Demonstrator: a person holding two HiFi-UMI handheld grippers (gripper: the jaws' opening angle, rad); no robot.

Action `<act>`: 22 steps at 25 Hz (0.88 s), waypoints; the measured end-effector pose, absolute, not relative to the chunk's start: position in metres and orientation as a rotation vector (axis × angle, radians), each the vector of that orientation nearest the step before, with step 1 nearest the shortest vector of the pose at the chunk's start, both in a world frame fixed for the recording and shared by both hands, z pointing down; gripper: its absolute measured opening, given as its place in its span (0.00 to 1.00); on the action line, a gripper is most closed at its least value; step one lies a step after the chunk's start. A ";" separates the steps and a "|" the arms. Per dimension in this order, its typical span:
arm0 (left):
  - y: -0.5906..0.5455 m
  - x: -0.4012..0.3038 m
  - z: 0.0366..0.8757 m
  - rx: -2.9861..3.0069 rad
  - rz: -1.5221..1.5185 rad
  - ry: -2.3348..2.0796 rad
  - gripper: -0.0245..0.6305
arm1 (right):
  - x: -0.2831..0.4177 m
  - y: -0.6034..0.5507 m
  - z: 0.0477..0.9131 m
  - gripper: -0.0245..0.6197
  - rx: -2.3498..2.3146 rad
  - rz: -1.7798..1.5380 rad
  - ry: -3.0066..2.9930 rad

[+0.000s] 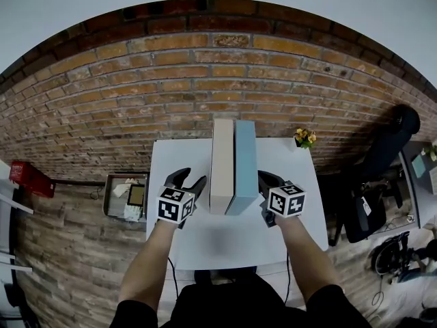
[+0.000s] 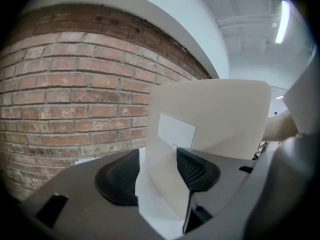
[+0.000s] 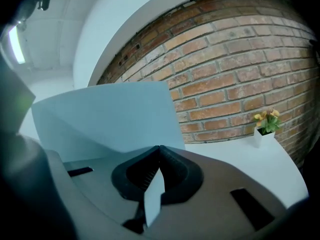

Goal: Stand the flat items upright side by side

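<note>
A beige flat item (image 1: 222, 166) and a pale blue one (image 1: 244, 166) stand upright side by side at the middle of the white table (image 1: 232, 241). My left gripper (image 1: 190, 178) is at the beige item's left near corner. In the left gripper view the beige item (image 2: 215, 119), with a white label, reaches in between the parted jaws of that gripper (image 2: 157, 171), and a thin gap shows at the left pad. My right gripper (image 1: 266, 180) sits against the blue item's right side. In the right gripper view its jaws (image 3: 159, 151) are shut, and the blue item (image 3: 110, 114) rises just behind them.
A small pot of yellow flowers (image 1: 304, 139) stands at the table's back right corner, also in the right gripper view (image 3: 265, 129). A brick wall runs behind the table. A black office chair (image 1: 382, 162) is on the right. A tray of things (image 1: 126, 197) lies on the floor at left.
</note>
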State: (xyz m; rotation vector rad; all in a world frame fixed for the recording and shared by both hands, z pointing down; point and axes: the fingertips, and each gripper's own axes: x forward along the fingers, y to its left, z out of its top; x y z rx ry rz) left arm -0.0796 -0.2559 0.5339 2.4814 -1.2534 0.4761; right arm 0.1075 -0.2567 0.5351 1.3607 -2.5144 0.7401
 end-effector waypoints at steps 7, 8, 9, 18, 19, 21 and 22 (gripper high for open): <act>-0.225 -0.102 0.507 2.539 0.395 -1.277 0.41 | 0.124 -0.217 0.518 0.06 1.575 0.705 -2.453; -0.219 -0.105 0.503 2.546 0.379 -1.274 0.41 | 0.127 -0.209 0.515 0.06 1.608 0.696 -2.439; -0.213 -0.107 0.498 2.553 0.363 -1.274 0.41 | 0.129 -0.202 0.512 0.06 1.637 0.684 -2.426; -0.155 -0.095 0.467 2.687 0.322 -1.180 0.40 | 0.123 -0.139 0.483 0.06 1.725 0.527 -2.420; -0.149 -0.094 0.464 2.689 0.328 -1.180 0.39 | 0.121 -0.134 0.480 0.06 1.721 0.505 -2.431; -0.139 -0.095 0.457 2.666 0.303 -1.192 0.38 | 0.116 -0.126 0.470 0.06 1.706 0.453 -2.459; -0.134 -0.095 0.453 2.648 0.275 -1.203 0.38 | 0.115 -0.122 0.465 0.06 1.696 0.426 -2.477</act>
